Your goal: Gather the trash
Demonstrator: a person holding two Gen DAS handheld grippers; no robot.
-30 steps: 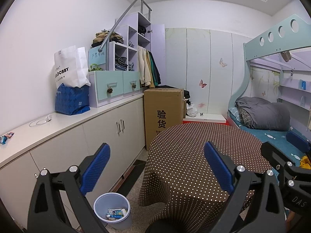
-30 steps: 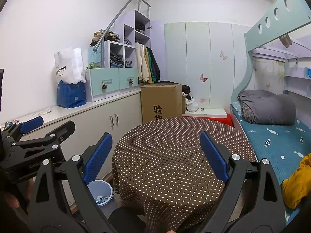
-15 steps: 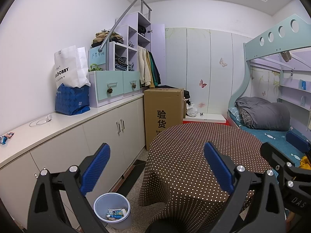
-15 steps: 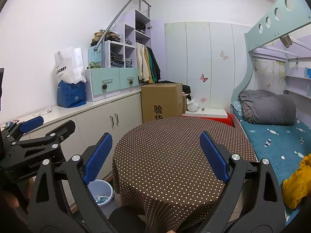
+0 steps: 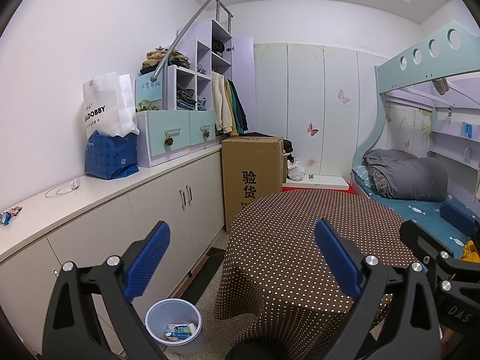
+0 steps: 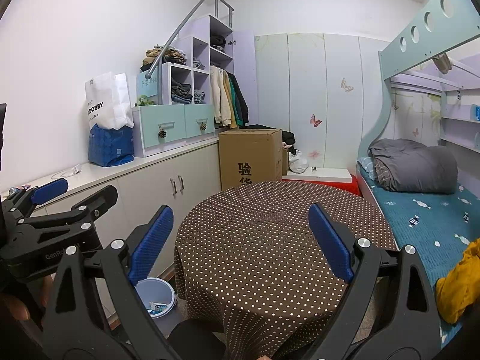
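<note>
A pale blue waste bin (image 5: 175, 325) with wrappers inside stands on the floor between the cabinets and the round table; it also shows in the right wrist view (image 6: 156, 295). A small candy wrapper (image 5: 9, 213) lies at the near left end of the white countertop (image 5: 126, 180). A clear plastic scrap (image 5: 61, 189) lies further along it. My left gripper (image 5: 241, 258) is open and empty, held above the bin and table edge. My right gripper (image 6: 241, 240) is open and empty over the table.
A round table with a brown dotted cloth (image 6: 270, 240) fills the middle. A tall cardboard box (image 5: 253, 174) stands behind it. White and blue bags (image 5: 109, 138) sit on the countertop. A bunk bed with a grey quilt (image 6: 414, 165) runs along the right.
</note>
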